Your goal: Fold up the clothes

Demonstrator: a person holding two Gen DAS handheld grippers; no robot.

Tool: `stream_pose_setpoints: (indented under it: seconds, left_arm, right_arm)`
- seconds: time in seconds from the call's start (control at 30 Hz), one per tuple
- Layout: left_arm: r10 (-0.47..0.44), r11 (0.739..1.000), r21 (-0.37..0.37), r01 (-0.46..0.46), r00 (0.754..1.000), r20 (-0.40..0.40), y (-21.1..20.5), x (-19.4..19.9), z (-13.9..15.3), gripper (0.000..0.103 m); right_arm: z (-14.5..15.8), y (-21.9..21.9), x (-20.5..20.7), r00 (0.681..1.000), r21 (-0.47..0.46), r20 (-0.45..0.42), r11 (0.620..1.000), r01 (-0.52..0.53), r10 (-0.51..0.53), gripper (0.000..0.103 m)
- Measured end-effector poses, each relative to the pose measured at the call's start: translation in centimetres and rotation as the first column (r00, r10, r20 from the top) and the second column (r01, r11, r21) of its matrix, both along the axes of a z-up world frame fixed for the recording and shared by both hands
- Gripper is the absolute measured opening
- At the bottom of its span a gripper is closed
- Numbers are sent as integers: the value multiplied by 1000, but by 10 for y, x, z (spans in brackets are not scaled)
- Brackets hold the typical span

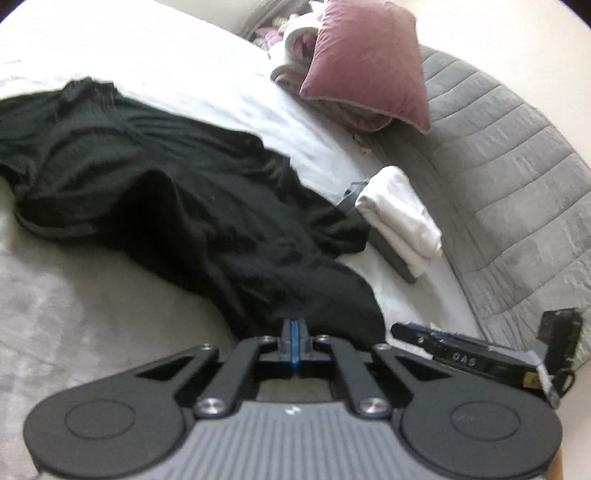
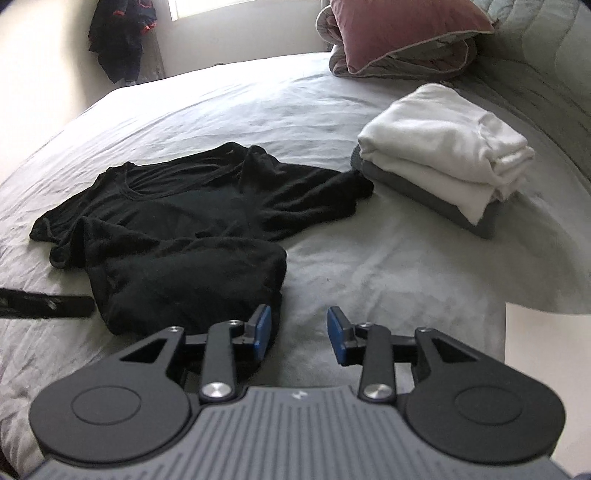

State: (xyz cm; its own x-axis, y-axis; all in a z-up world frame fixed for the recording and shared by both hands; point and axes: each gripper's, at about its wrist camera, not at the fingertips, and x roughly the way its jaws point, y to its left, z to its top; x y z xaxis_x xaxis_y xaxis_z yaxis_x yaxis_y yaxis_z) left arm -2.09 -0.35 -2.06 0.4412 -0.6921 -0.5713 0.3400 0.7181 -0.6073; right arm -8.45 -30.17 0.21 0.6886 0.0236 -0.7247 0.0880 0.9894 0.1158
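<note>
A black shirt [image 1: 177, 206] lies rumpled on the pale bed sheet [image 1: 192, 70]. My left gripper [image 1: 294, 326] is shut on the shirt's near hem. In the right wrist view the same black shirt [image 2: 177, 236] lies left of centre, its lower part bunched up. My right gripper [image 2: 299, 328] is open and empty just above the sheet [image 2: 369, 273], its left finger [image 2: 263, 326] beside the shirt's bunched edge. The right gripper also shows in the left wrist view [image 1: 469, 352] at the lower right. The left gripper shows as a dark bar in the right wrist view [image 2: 44, 302].
A stack of folded white and grey clothes [image 2: 443, 151] sits on the bed's right; it also shows in the left wrist view [image 1: 399, 218]. A pink pillow [image 2: 402, 29] on a folded quilt lies at the head. A grey quilted headboard [image 1: 517, 166] runs along the right. Dark clothes [image 2: 122, 40] hang by the window.
</note>
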Motion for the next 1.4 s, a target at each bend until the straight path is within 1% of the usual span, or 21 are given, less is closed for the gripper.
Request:
stream_pose_setpoints:
  seconds: [0.03, 0.07, 0.1, 0.17, 0.27, 0.37, 0.43, 0.47, 0.5, 0.57, 0.7, 0.83, 0.9, 1.0, 1.1, 1.2, 1.4]
  left_arm:
    - [7, 1000, -5, -7, 1000, 9, 3, -1, 1, 1]
    - [24, 1000, -4, -24, 1000, 9, 6, -2, 1, 12]
    - [36, 999, -7, -36, 999, -2, 9, -1, -1, 28]
    - [50, 999, -11, -51, 998, -35, 11, 1, -8, 41]
    - [64, 998, -12, -65, 994, -86, 7, 5, -21, 41]
    - [90, 995, -26, -95, 986, -143, 0, 9, -37, 41]
    - [108, 992, -50, -117, 983, -147, -4, 10, -44, 37]
    - [102, 992, -57, -112, 984, -146, -7, 11, -45, 14]
    - [85, 994, -61, -95, 985, -148, -10, 11, -45, 2]
    - [73, 995, -54, -81, 989, -130, -12, 8, -40, 1]
    - [38, 997, -57, -43, 996, -77, -2, -9, -11, 1]
    - [25, 999, -41, -25, 1000, 9, 21, -33, 21, 1]
    - [34, 999, -43, -32, 999, 32, 37, -46, 33, 1]
    - [52, 998, -50, -50, 998, 45, 59, -65, 44, 1]
    - [75, 996, -43, -72, 996, 53, 80, -84, 50, 1]
    - [139, 990, -34, -137, 989, 50, 105, -98, 51, 1]
    - [266, 964, -16, -266, 963, 47, 155, -123, 53, 1]
  right_arm:
    - [-1, -1, -1, 1000, 6, -2, 1000, 1, -1, 38]
    - [-1, -2, -3, 1000, 12, -5, 1000, 3, -3, 39]
    - [-1, -2, -4, 1000, 17, -8, 1000, 4, -3, 40]
    - [-1, -2, -5, 1000, 25, -6, 1000, 2, -2, 42]
    - [2, 2, -6, 1000, 30, 5, 1000, -4, 4, 47]
    - [4, 8, -7, 1000, 30, 14, 999, -13, 13, 49]
    - [4, 11, -6, 1000, 32, 14, 999, -18, 18, 49]
    - [4, 13, -5, 1000, 32, 14, 999, -21, 21, 49]
    - [4, 14, -5, 1000, 31, 14, 999, -25, 24, 49]
    - [5, 16, -5, 999, 20, 19, 999, -30, 30, 49]
    - [9, 16, -8, 998, -1, 34, 999, -44, 44, 49]
    - [13, 11, -12, 997, 4, 50, 999, -52, 52, 50]
    - [14, 9, -13, 997, 19, 52, 998, -53, 52, 50]
    - [16, 7, -15, 997, 42, 54, 998, -57, 54, 50]
    - [17, 9, -18, 996, 56, 57, 996, -67, 64, 50]
    - [16, 12, -21, 996, 77, 44, 994, -84, 80, 52]
    - [8, 21, -24, 993, 119, 8, 986, -115, 115, 53]
